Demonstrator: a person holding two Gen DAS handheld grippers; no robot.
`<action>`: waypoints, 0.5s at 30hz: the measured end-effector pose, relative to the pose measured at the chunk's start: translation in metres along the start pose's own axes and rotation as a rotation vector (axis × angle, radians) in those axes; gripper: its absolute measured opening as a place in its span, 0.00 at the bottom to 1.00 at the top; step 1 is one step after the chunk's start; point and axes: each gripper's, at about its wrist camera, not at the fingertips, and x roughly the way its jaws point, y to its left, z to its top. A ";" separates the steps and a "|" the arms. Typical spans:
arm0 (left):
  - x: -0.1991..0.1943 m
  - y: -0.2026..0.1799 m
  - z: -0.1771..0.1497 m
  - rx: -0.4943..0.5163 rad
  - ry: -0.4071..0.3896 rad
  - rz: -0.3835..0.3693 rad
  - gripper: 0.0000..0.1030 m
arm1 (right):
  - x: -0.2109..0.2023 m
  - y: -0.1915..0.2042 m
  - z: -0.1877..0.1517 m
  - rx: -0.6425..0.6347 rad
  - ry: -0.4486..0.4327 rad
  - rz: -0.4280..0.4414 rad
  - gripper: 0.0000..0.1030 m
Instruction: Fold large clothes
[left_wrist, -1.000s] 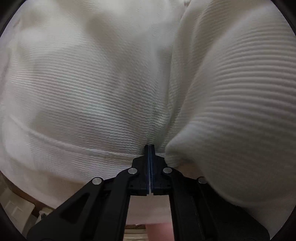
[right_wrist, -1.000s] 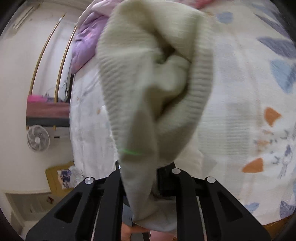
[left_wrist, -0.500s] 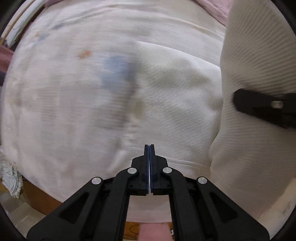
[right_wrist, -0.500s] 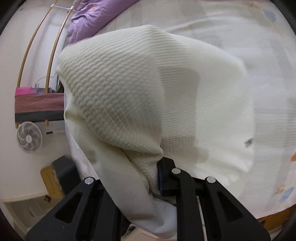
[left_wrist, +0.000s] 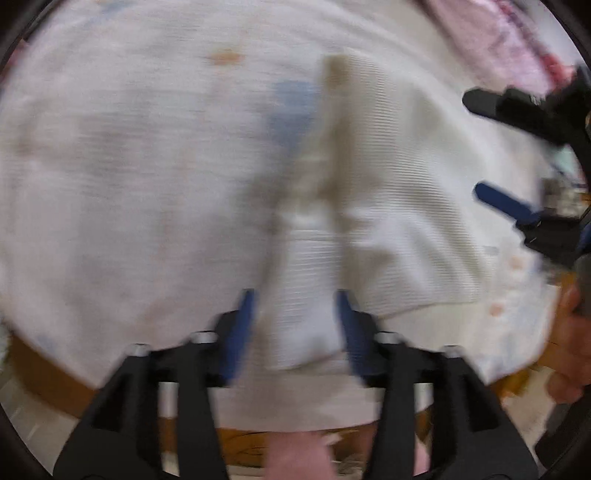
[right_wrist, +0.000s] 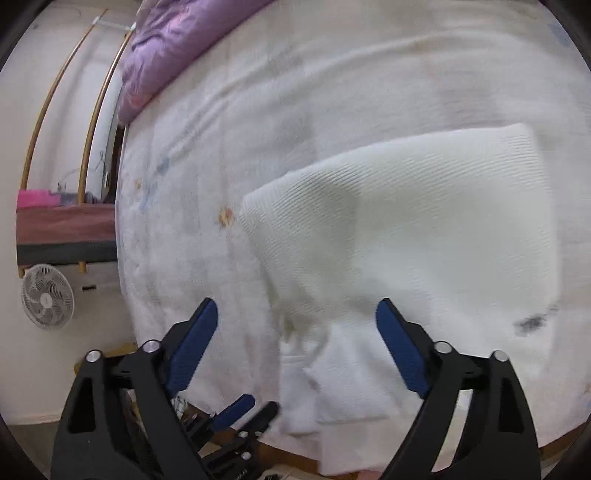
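Both of your grippers are letting go. The left gripper (left_wrist: 295, 325) has its jaws opening, and a strip of the white sweater (right_wrist: 406, 229) sits between the blue pads, but they no longer press on it. The right gripper (right_wrist: 297, 343) has its jaws opening as well, spread nearly as wide as they go, with the near edge of the sweater below the gap and nothing pinched.

The sweater lies on the bed (right_wrist: 295, 92), folded into a rough block near the bed's front edge. A loose flap at the bed's front edge hangs towards the floor. The purple pillow (right_wrist: 166, 44) sits well apart from it, at the far corner of the bed.

This looks like the release after a fold. To do it well, let the jaws open fully before you draw back, so no pad drags the knit and pulls the fold apart. Pull each gripper straight back towards yourself, clear of the top layer. Then check the edges: the corner nearest the left gripper looks bunched, though motion blur makes that hard to judge. The hanging flap probably needs tucking up onto the bed before the next fold.

No box, basket or other container shows in either view.
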 end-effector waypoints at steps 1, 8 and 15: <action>0.006 -0.006 0.000 -0.005 0.020 -0.048 0.62 | 0.001 0.002 -0.001 0.014 -0.012 -0.026 0.86; 0.051 -0.010 0.007 -0.128 0.063 -0.192 0.13 | -0.043 -0.076 -0.026 0.212 -0.018 -0.121 0.86; 0.049 0.018 0.011 -0.047 0.029 -0.063 0.14 | -0.048 -0.086 -0.042 0.021 0.032 -0.154 0.45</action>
